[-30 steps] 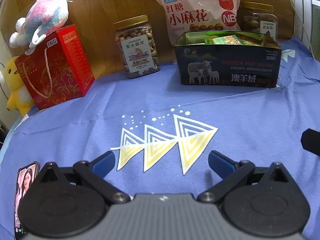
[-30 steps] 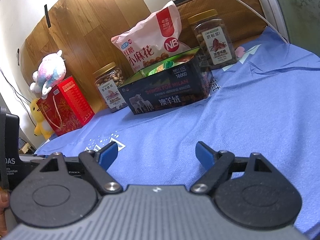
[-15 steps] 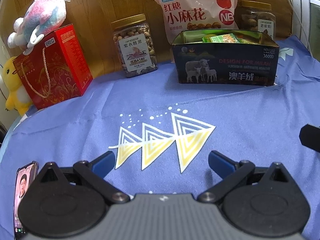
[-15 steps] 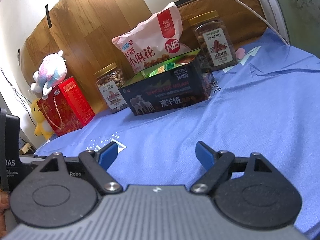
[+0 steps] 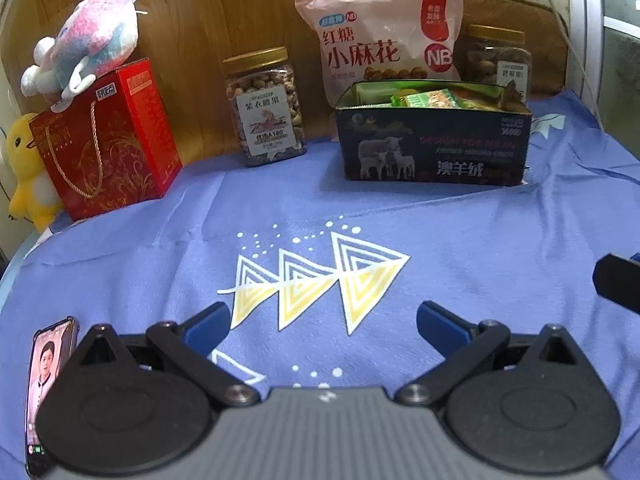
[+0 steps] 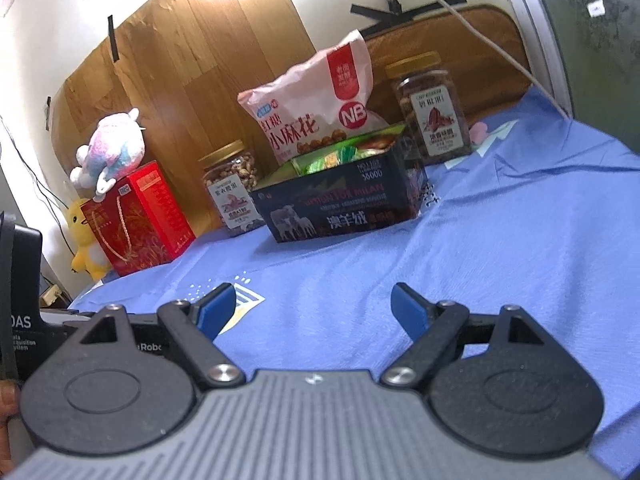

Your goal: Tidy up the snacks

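A dark open box (image 5: 432, 148) with sheep printed on it stands at the back of the blue cloth and holds green snack packets (image 5: 432, 100). It also shows in the right wrist view (image 6: 340, 204). A pink snack bag (image 5: 380, 44) leans behind it. One nut jar (image 5: 266, 108) stands to its left, another jar (image 5: 498, 60) behind its right end. My left gripper (image 5: 322, 322) is open and empty, low over the cloth. My right gripper (image 6: 314, 308) is open and empty too, well short of the box.
A red gift box (image 5: 108, 140) with a pink plush toy (image 5: 86, 46) on top stands at the back left, next to a yellow plush duck (image 5: 26, 168). A phone (image 5: 46, 392) lies at the near left. A wooden board (image 6: 192, 64) backs the row.
Both grippers have drawn back and dropped slightly, so the box and jars look a little further away. Both stay open and empty.
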A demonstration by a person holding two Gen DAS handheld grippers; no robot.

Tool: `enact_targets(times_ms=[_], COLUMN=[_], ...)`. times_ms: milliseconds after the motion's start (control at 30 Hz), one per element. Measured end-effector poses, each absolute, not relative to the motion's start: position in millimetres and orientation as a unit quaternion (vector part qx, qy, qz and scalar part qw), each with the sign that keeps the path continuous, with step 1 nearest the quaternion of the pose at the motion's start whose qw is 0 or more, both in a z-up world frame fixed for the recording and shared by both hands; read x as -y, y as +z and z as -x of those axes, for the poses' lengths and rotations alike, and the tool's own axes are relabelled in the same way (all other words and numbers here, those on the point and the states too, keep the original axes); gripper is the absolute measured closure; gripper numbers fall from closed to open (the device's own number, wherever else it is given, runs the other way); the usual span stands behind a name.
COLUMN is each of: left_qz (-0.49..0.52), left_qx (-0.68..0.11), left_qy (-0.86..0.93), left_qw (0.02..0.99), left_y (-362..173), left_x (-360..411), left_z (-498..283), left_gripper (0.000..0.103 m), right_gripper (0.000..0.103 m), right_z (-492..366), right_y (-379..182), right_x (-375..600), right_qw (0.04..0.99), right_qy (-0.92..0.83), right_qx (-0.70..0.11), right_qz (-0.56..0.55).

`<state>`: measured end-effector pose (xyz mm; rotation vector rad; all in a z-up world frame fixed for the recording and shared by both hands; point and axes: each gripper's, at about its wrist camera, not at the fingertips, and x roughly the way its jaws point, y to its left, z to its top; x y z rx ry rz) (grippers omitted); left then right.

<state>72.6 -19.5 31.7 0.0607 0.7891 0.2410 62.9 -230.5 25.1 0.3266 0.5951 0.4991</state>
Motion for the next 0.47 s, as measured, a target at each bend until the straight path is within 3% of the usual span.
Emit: enact_targets(times_ms=[467], left_qz=[-0.028], left_qx=[-0.375], left_qy=[0.097], left_qw=[0.922], left_y=[38.1], left_x=[34.6], left_z=[-69.1], left_gripper=[0.000], right_gripper=[0.016], right_z=[-56.5], right_y=[25.4], right_x=[239.4], right_qw=[0.916], right_qy=[0.236], right_qx=[-0.281], right_qz=[-0.165])
